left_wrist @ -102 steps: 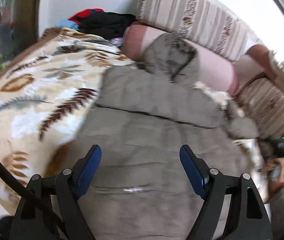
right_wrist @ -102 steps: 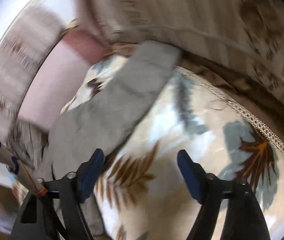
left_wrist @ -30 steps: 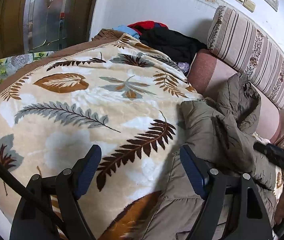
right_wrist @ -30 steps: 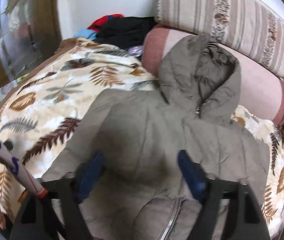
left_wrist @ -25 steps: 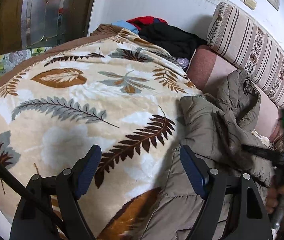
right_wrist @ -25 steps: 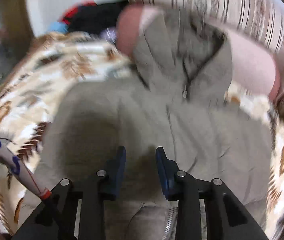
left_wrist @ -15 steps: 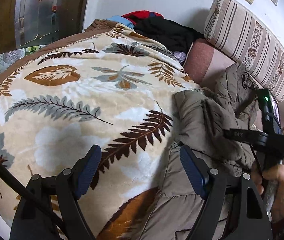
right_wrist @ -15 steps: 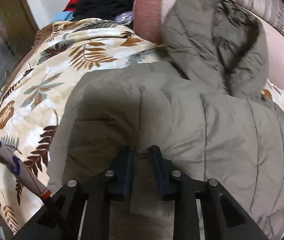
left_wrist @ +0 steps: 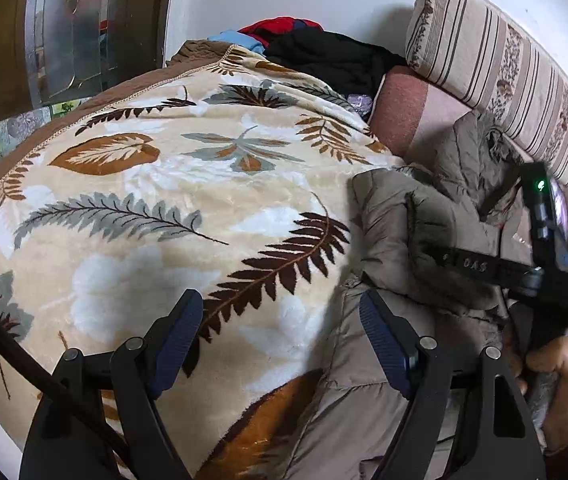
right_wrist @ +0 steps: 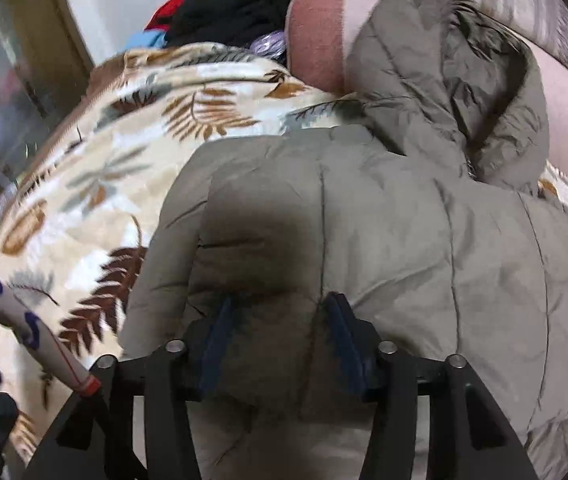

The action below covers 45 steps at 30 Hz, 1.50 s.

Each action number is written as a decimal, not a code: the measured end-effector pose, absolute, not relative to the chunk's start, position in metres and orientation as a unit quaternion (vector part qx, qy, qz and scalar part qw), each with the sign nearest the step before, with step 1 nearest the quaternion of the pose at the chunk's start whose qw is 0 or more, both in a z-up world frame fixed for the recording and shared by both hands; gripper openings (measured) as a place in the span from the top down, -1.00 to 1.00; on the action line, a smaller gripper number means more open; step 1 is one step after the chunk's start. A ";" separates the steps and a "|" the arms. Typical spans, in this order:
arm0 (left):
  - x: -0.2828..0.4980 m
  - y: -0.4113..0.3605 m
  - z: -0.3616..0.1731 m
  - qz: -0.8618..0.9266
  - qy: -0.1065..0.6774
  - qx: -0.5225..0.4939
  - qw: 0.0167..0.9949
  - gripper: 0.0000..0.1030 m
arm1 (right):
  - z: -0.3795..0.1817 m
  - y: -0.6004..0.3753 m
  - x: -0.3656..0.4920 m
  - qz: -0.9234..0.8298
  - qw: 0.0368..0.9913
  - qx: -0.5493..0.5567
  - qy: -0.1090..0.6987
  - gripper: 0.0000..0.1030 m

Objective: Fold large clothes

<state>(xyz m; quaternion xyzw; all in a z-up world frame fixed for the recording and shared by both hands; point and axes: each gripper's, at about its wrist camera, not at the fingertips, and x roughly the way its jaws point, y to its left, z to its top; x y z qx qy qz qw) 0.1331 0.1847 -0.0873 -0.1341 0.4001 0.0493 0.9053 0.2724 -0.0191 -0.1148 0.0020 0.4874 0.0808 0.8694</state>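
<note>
Right wrist view: right tongs (right_wrist: 280,332) have just been spreading apart, pads sunk in the olive padded jacket (right_wrist: 383,240) without pinching it. Left tongs (left_wrist: 282,338) gape empty above the leaf-print blanket (left_wrist: 144,208) beside it. Black clothes (left_wrist: 327,60) are heaped behind. The other tool's arm reads "DAS".

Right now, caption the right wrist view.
Right gripper fingers opening against the folded olive puffer jacket on a leaf-print blanket.

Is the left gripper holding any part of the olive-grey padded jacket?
No, the left gripper is open with nothing between its fingers, above the leaf-patterned cream blanket beside the olive-grey padded jacket.
</note>
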 end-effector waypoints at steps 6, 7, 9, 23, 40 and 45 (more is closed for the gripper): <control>0.132 0.182 -0.088 0.047 0.405 -0.125 0.905 -0.55 | -0.079 -0.056 0.224 0.095 0.885 0.035 0.455 -0.30; 0.131 0.180 -0.088 0.046 0.405 -0.120 0.905 -0.55 | -0.077 -0.070 0.209 0.086 0.888 0.034 0.450 -0.36; 0.130 0.176 -0.088 0.043 0.407 -0.115 0.905 -0.55 | -0.077 -0.101 0.178 0.055 0.894 0.024 0.443 -0.36; 0.105 0.116 -0.111 0.009 0.437 -0.036 0.898 -0.55 | -0.120 -0.295 0.027 -0.121 0.867 0.093 0.474 -0.36; 0.026 0.076 -0.113 0.005 0.469 -0.014 0.883 -0.55 | -0.128 -0.325 -0.069 -0.130 0.897 0.132 0.401 -0.39; 0.025 0.064 -0.130 0.014 0.495 -0.005 0.869 -0.55 | -0.142 -0.329 -0.073 -0.118 0.885 0.146 0.425 -0.48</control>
